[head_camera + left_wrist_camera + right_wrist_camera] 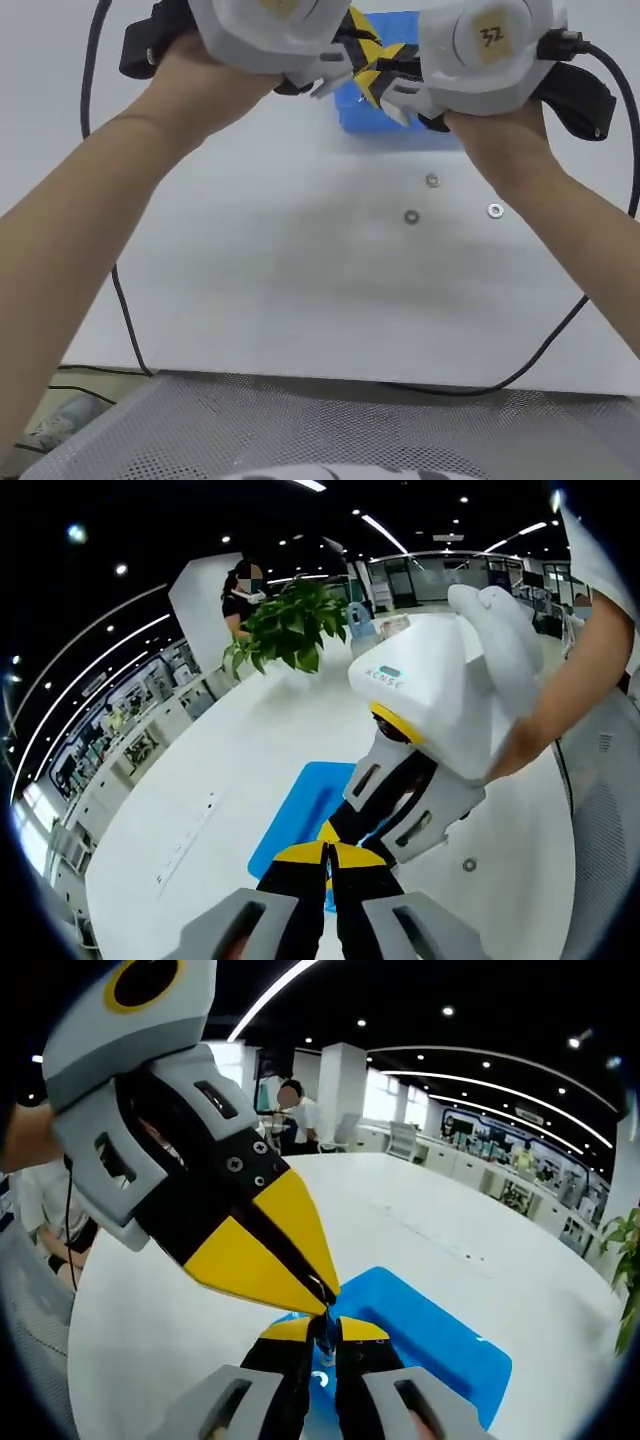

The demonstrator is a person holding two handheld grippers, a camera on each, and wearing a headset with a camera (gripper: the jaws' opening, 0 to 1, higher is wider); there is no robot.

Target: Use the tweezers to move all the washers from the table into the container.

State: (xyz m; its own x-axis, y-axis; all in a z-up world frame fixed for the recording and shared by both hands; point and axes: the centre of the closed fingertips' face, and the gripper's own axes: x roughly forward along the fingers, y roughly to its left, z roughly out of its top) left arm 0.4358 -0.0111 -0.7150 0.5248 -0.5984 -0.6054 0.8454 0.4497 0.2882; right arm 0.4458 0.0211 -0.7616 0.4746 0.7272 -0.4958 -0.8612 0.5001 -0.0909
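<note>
Both tools sit over the container (362, 118) at top centre of the head view, tips nose to nose. Left tool (330, 852) is clenched, on nothing I can make out. Right tool (325, 1330) looks pinched on a thin sliver — the tweezers (323, 1352), I reckon. The three washers (432, 181) lie on the tabletop (300, 290) below and right of the tips, apart from the container — the right tool's nearer.

Only clear one was a "32" on the round tan sticker (490, 37) on top of the right gripper (378, 82). In the left gripper view that same gripper's white shell had a small teal logo (388, 677) with tiny lettering, way too blurry to read.
</note>
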